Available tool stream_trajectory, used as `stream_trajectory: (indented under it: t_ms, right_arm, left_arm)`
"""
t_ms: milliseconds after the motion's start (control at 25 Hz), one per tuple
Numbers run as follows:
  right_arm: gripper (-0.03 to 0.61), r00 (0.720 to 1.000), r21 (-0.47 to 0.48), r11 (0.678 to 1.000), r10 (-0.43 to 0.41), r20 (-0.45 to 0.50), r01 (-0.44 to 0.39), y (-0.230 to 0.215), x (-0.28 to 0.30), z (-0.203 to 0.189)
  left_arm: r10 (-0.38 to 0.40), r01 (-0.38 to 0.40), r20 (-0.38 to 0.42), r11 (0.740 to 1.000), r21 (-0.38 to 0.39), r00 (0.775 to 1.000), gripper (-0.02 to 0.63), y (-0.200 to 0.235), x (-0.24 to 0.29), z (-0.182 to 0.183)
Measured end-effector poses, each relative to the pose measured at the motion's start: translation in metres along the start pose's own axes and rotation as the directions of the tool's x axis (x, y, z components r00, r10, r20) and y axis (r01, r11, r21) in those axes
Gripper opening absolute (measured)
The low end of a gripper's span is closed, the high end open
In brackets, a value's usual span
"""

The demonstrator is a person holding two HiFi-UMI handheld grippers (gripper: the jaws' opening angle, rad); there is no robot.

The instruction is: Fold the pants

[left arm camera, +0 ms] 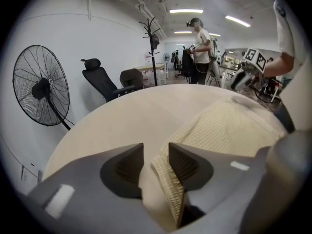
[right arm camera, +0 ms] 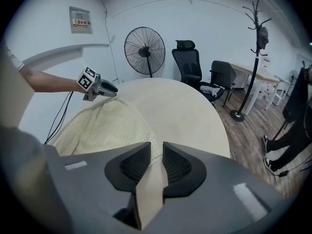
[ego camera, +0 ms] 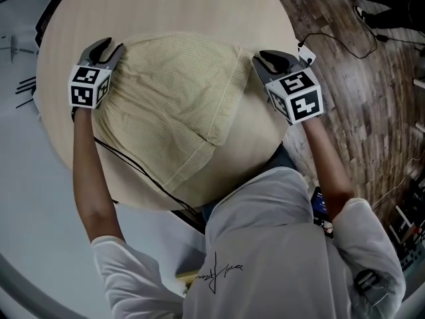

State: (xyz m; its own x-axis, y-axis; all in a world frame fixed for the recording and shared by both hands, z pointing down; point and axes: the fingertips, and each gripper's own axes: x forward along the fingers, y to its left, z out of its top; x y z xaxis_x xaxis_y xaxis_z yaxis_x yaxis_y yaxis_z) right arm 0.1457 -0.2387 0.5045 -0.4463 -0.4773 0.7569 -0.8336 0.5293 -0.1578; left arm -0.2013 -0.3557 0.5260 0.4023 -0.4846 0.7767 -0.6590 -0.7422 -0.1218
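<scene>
Pants point(ego camera: 176, 105), pale yellow and folded into a rough wedge, lie across the middle of the round wooden table point(ego camera: 166, 12), reaching from one gripper to the other. At the frame's left, the left gripper point(ego camera: 109, 48) has its jaws apart, with a hemmed edge of the cloth lying loose between them. At the right, the right gripper point(ego camera: 265, 60) shows a narrow gap at the cloth's corner, unclamped. A wall sign point(right arm camera: 81, 20), upper left in the right gripper view, is too small to read, and so is the cursive print on the person's white shirt point(ego camera: 265, 244).
</scene>
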Motion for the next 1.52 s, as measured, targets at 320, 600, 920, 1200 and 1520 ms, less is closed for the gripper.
stream_trajectory:
  t_ms: [320,600,920,1200,1520]
  right_arm:
    - [0.051,1.000,0.013,1.000,0.000,-0.031,0.000,-0.016,0.025,-0.008]
    - [0.061,0.998,0.009,1.000,0.027,-0.048,-0.027,-0.014,0.038,-0.017]
    - [0.063,0.997,-0.005,1.000,0.012,-0.070,-0.013,-0.011,0.043,-0.024]
    - [0.026,0.996,-0.013,1.000,0.000,-0.093,-0.002,-0.007,0.041,-0.026]
    - [0.021,0.999,-0.004,1.000,-0.028,-0.046,0.027,0.006,0.006,-0.018]
  left_arm:
    - [-0.093,0.092,-0.016,0.996,-0.012,0.996,0.167,-0.007,0.027,-0.003]
    - [-0.150,0.148,-0.021,0.987,-0.061,0.989,0.169,-0.006,0.028,-0.009]
    - [-0.160,0.159,-0.050,0.987,-0.016,0.986,0.167,-0.010,0.029,-0.016]
    - [-0.135,0.142,-0.089,0.987,0.078,0.987,0.132,-0.015,0.026,-0.016]
    - [-0.081,0.088,-0.050,0.986,0.144,0.995,0.094,-0.006,0.010,-0.007]
